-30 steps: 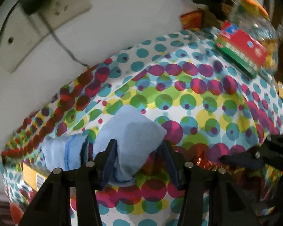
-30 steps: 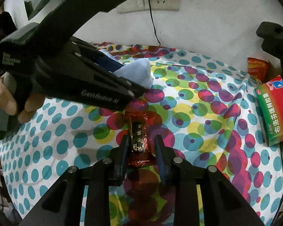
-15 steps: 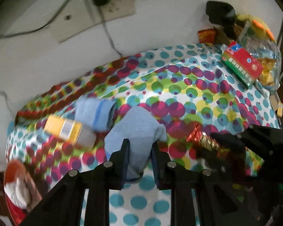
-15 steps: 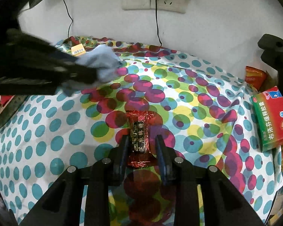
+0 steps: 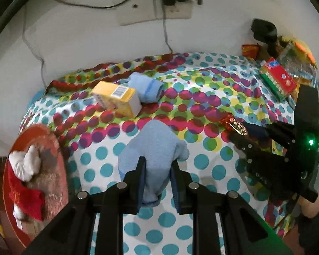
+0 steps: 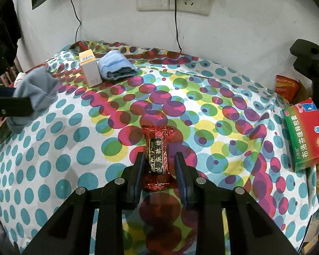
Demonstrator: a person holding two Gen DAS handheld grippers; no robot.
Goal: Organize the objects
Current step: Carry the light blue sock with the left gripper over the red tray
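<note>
We have the left gripper (image 5: pixel 157 170) clenched on a soft pale-blue cloth (image 5: pixel 155 146), its bulk bunched out ahead of the fingertips and hanging clear of the spotted tablecloth (image 5: pixel 212 106). In the right wrist view that same cloth sits at about nine o'clock, raised off the table. The right gripper (image 6: pixel 160 165) is closed on the red foil candy (image 6: pixel 158 157), one pad on each long side, the wrapper lying flat on the cloth with its far crimped end pointing to twelve o'clock.

Our reading is that we are mid-carry with the cloth and need a tidy place for it. The likeliest partner is the folded blue towel (image 5: pixel 147 88) at about twelve o'clock in the left view, lying just beside the yellow box (image 5: pixel 117 97); the red round tray (image 5: pixel 32 165) with a white and red item sits at nine o'clock, and we cannot tell which is meant.

To do this well, we keep the cloth high enough that its drooping tail does not drag across the box or knock it. We bring it down squarely before letting go, since a limp cloth slumps wherever it lands. We keep the right grip gentle: foil crumples and the candy may slide out if squeezed near its end.
</note>
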